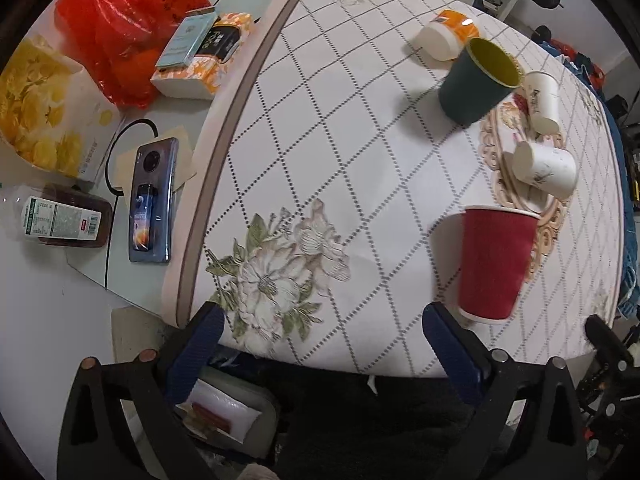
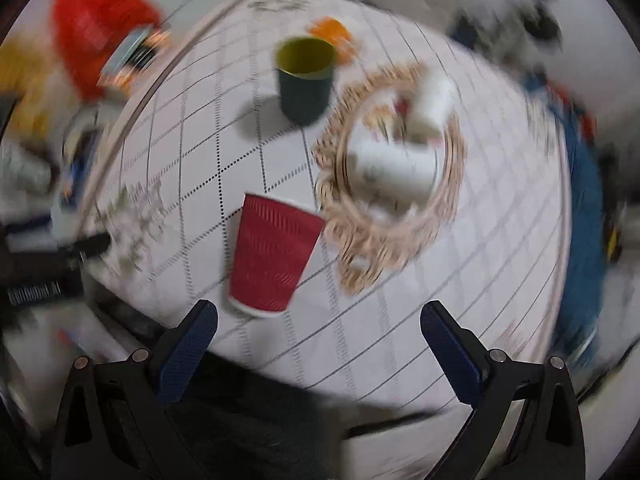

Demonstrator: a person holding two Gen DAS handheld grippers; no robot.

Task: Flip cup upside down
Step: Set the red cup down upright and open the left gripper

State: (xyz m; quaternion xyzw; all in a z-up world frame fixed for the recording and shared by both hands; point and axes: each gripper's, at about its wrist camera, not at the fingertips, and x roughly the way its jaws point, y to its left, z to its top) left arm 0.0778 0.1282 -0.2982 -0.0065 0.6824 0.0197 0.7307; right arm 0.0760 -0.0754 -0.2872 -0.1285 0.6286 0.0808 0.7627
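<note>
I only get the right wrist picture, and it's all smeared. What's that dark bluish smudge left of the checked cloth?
Observer: A blue phone, lying face down, with its round camera showing.
Operator: And the orange blob behind the green cup?
Observer: An orange-and-white cup lying on its side, its white end towards the camera.
Operator: Is the other gripper holding anything?
Observer: No. The left gripper is open and empty. The red cup stands just outside its right finger.
</note>
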